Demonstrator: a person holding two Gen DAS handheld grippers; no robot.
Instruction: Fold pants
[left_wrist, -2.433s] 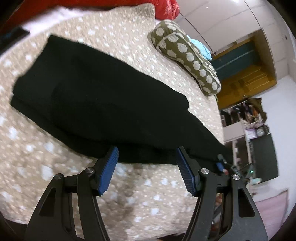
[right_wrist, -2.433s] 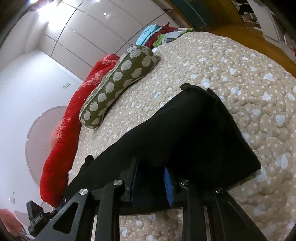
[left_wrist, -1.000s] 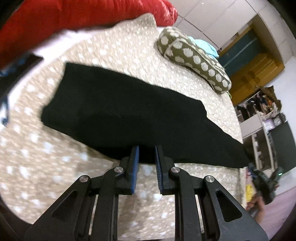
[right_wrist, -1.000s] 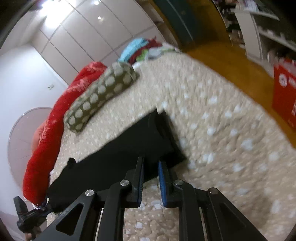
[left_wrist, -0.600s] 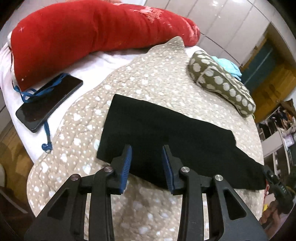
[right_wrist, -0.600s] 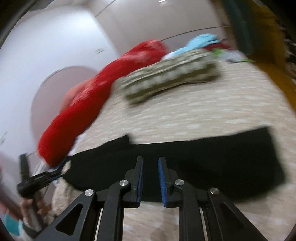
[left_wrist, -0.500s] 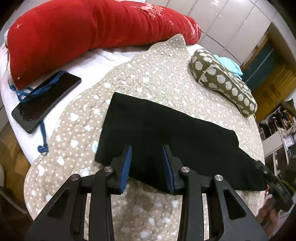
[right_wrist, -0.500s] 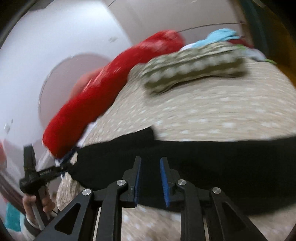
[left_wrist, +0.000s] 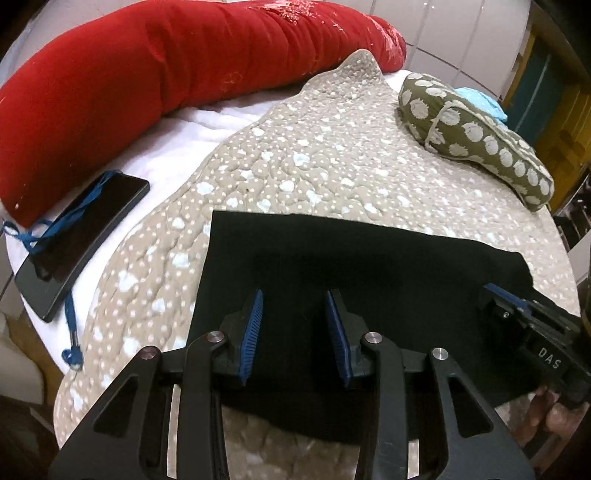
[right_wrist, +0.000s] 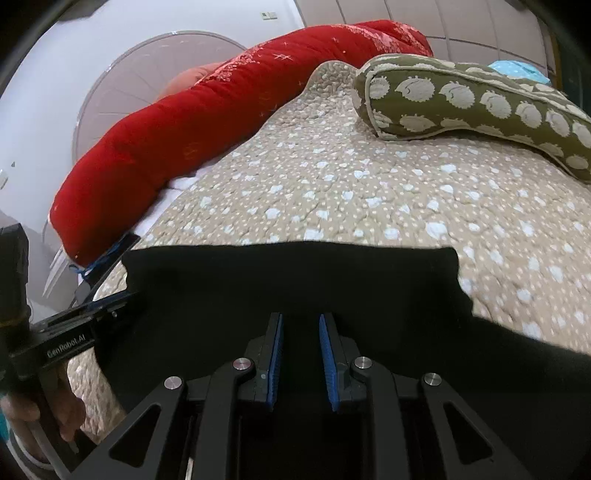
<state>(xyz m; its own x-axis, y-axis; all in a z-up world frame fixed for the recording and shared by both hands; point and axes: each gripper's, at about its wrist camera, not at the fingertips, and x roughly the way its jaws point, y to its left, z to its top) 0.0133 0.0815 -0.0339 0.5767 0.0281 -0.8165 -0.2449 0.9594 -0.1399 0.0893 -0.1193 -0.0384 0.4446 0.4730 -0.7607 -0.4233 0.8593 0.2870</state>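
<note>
Pants (left_wrist: 369, 273) lie flat in a long black strip on the bed quilt (left_wrist: 295, 155); both grippers, left (left_wrist: 293, 328) & right (right_wrist: 298, 356), hover w/ jaws apart, empty — looks btwn folds; next, grab one end, fold across.

Open quilt (left_wrist: 314, 155) lies beyond the pants (left_wrist: 369, 266). Red bolster (left_wrist: 147, 66), phone (left_wrist: 81, 240) and spotted pillow (left_wrist: 476, 129) hem the edges.
</note>
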